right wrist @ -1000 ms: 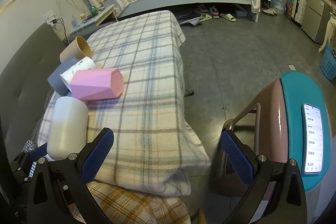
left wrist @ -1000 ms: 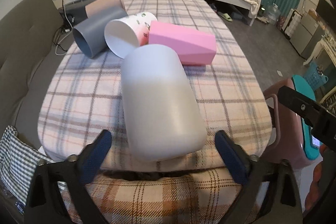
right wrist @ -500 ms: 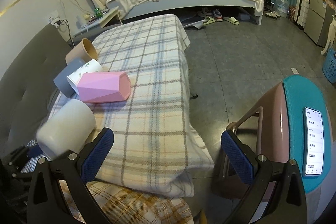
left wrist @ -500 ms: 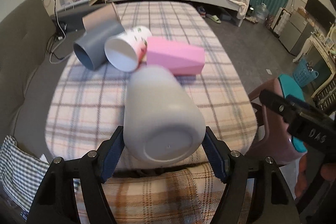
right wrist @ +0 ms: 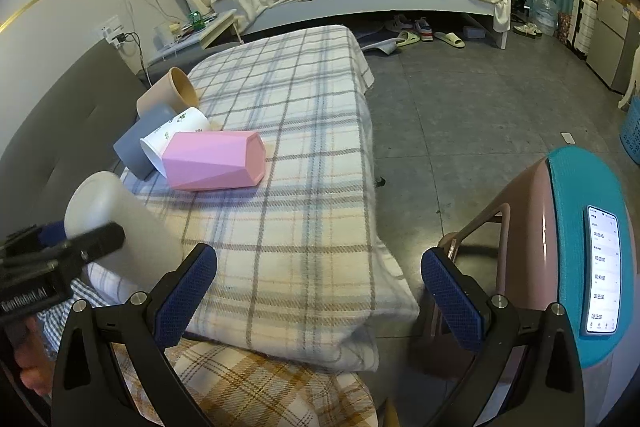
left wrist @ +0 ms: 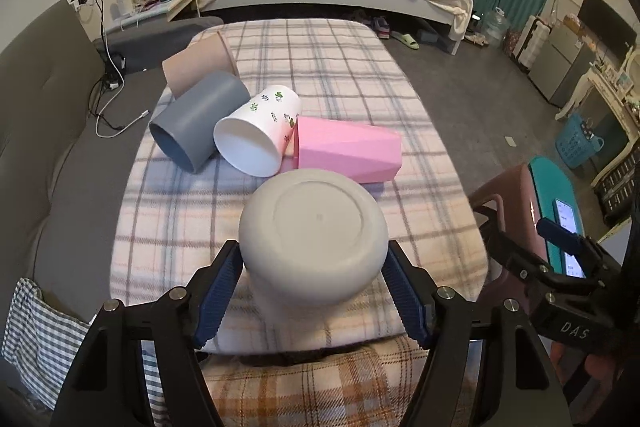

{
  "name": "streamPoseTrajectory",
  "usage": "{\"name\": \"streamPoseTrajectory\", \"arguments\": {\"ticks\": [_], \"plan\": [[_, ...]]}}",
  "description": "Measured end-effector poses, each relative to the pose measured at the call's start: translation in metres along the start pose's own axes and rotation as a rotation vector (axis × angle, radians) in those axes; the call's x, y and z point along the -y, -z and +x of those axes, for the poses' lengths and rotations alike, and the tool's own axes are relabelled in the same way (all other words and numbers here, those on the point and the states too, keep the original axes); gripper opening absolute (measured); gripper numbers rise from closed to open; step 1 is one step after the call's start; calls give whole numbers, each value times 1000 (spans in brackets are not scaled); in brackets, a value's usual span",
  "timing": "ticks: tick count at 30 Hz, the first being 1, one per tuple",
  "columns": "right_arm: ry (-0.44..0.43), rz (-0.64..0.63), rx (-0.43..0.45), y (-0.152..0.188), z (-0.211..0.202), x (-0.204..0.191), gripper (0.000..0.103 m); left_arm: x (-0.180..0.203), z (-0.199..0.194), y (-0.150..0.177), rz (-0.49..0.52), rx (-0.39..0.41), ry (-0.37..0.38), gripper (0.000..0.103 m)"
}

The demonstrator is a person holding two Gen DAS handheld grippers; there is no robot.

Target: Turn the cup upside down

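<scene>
A plain white cup (left wrist: pixel 314 235) is held between the blue pads of my left gripper (left wrist: pixel 314 285), which is shut on it. Its flat base faces the camera and it tilts up off the plaid blanket (left wrist: pixel 320 67). In the right wrist view the same white cup (right wrist: pixel 120 227) leans at the far left with the left gripper's black arm across it. My right gripper (right wrist: pixel 320 291) is open and empty, over the blanket's near right edge.
Several other cups lie on their sides behind the white one: a pink faceted cup (left wrist: pixel 348 155), a white leaf-print cup (left wrist: pixel 256 139), a grey cup (left wrist: pixel 196 123) and a beige cup (left wrist: pixel 196 65). A stool with a phone (right wrist: pixel 604 267) stands at right.
My left gripper closed on the white cup and tipped it up from lying on its side, so its base now faces the camera. The right gripper stayed open and barely moved.
</scene>
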State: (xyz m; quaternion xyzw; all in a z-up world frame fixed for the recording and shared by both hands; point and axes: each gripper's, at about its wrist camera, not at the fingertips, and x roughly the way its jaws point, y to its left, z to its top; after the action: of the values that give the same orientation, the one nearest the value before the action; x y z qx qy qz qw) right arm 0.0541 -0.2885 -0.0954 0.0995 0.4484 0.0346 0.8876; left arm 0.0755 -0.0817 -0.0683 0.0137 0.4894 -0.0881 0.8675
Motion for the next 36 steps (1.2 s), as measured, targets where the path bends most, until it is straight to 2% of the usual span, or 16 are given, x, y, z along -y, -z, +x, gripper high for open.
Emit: {"name": "streamPoseTrajectory", "arguments": {"ticks": [5,10,14,18,21,27,30,32,36], "plan": [[1,14,-4,-1,1,2,103,-2,5,-2,-2,-4,-2,72],[1,21,-8,0,2,3,103,-5,0,-11,-3,28,-1,72],[3,20,-14,1,5,3,103,-7,-2,-20,-18,90,3,72],[9,12,-19,2,7,1,103,-9,9,-14,-16,155,-36,72],[12,9,-21,2,7,0,103,-15,21,-1,-34,126,-34,72],[13,6,-20,2,6,-2,103,-18,16,10,-28,125,-43,73],[13,-4,-13,2,2,-7,103,-18,10,12,-33,143,-49,74],[20,-12,-6,1,-3,-10,103,-17,5,11,-30,149,-47,79],[22,-14,12,0,-14,-16,103,-11,-8,11,-4,170,-72,80]]}}
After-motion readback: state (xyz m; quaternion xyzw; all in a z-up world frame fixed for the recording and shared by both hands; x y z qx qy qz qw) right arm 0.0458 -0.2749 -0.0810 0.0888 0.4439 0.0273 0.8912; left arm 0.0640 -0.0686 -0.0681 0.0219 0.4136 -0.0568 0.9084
